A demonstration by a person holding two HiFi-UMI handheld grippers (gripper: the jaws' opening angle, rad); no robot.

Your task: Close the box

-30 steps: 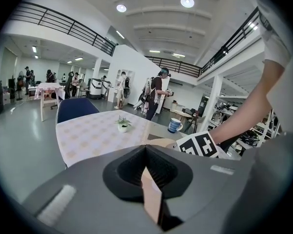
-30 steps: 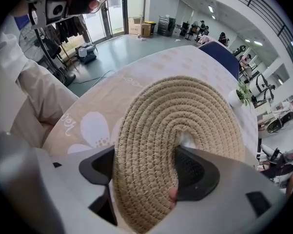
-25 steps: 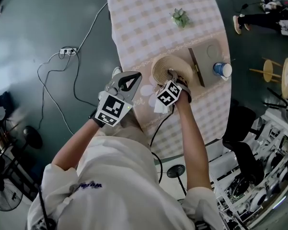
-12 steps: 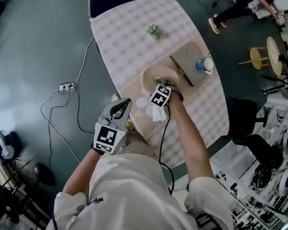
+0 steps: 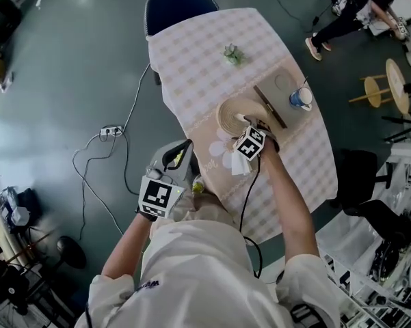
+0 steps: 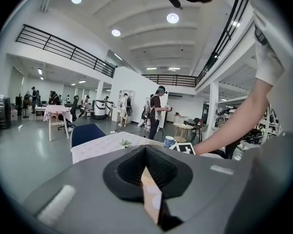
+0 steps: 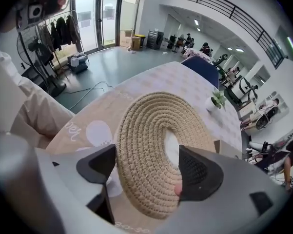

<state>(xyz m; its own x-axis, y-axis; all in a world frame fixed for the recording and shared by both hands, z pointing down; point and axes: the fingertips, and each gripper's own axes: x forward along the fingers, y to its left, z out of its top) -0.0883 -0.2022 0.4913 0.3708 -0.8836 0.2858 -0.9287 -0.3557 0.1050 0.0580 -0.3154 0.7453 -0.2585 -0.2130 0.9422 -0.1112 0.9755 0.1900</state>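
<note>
The woven box (image 7: 151, 130), apparently lidded, sits near the front edge of the table (image 5: 205, 46). My right gripper (image 7: 147, 172) hovers above it, jaws just opened wide, straddling it untouched. My left gripper (image 6: 146, 150) is closed, off the table.

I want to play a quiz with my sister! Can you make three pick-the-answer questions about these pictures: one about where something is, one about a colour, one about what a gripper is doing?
1. Where is the little plant? A on a shelf; B on the table; C in a sink.
2. What colour is the cup? A red; B blue; C yellow.
3. How do the jaws of the right gripper stand? A wide apart; B squeezed shut; C pinching a spoon.
Answers: B, its pot stands on it; B, its side is blue; A, they have just been opening and stand apart over the woven box, not pressing it.
</note>
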